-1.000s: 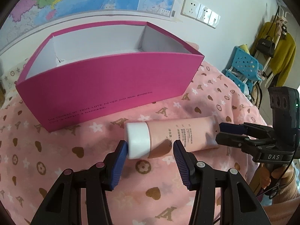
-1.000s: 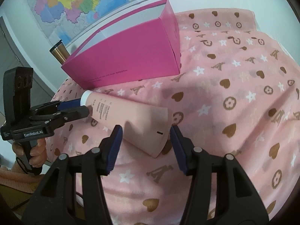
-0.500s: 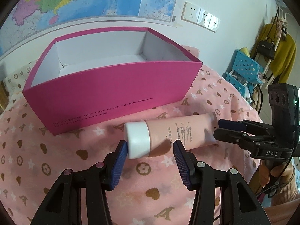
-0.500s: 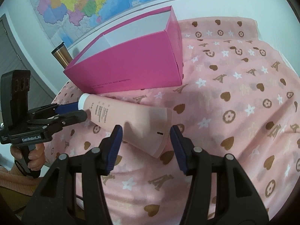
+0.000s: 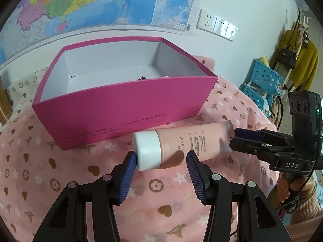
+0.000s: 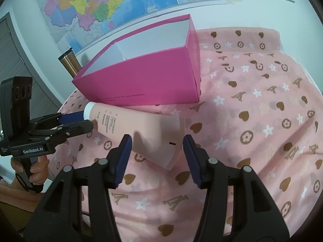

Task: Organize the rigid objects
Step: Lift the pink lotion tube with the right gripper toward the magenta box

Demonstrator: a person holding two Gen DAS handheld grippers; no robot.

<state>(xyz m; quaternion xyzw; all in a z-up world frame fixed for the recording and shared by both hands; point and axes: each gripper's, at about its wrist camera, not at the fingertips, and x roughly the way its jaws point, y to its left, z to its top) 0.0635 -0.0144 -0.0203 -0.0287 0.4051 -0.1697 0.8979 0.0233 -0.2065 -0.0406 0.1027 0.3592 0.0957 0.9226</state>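
A pink tube with a white cap [image 5: 181,144] hangs in the air in front of the open magenta box [image 5: 129,102], held between both grippers. My left gripper [image 5: 160,163] has its blue pads against the cap end. My right gripper [image 6: 157,146] has its pads on either side of the flat crimped end of the tube [image 6: 141,129]. Each gripper shows in the other's view: the right one [image 5: 234,139] at the tube's tail, the left one [image 6: 86,121] at the cap. The box [image 6: 145,76] is white inside, and a small item shows just over its front wall.
The box sits on a pink cloth with hearts and stars [image 6: 252,121]. A metal tumbler [image 6: 69,63] stands behind the box's left end. A map and wall sockets are on the wall behind. Blue baskets [image 5: 260,80] and hanging clothes stand off to the right.
Both grippers have lifted the tube together off the cloth and up toward the box's front wall; the box interior shows more from above.
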